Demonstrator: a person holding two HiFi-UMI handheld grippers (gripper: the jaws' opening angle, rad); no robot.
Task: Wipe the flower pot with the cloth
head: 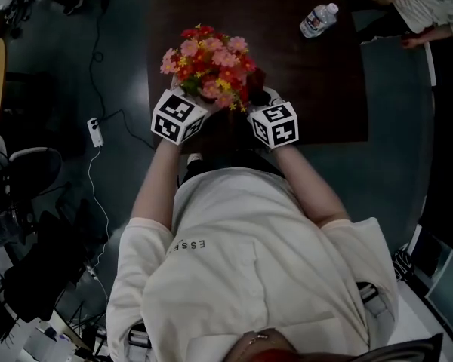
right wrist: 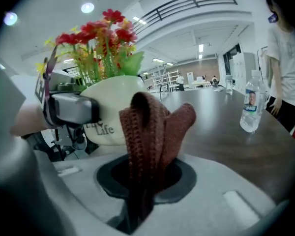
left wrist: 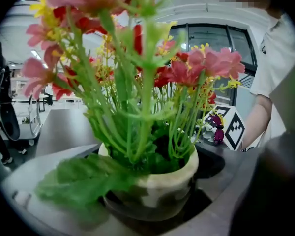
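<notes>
Where the dark brown table (head: 309, 89) meets its near edge, left of the middle, sits the flower pot (head: 211, 89), cream with dark lettering on its side and full of red, pink and yellow flowers on green stems; whether its base rests on the wood or hangs just above it cannot be told. The left gripper (head: 189, 105) is clamped on the pot, one jaw on each side of its wall; the right gripper (right wrist: 147, 181) pinches a brown knitted cloth (right wrist: 155, 127), which stands up in folds from between the closed jaws just beside the pot's right side; contact between cloth and pot cannot be made out.

The rest of the tabletop is glossy; a clear water bottle (head: 318, 19) lies near the far right corner, well apart from the pot. Another person (head: 419, 6) in a white shirt is at that corner. The floor (head: 121, 66) is dark grey; a white power strip (head: 95, 132) with its cable lies on it off the table's left edge. The gripper views show a large hall with a white ceiling, round lights and a railed balcony.

Both forearms reach forward from a cream T-shirt (head: 241, 255) and converge on the pot; the marker cubes sit either side of it.
</notes>
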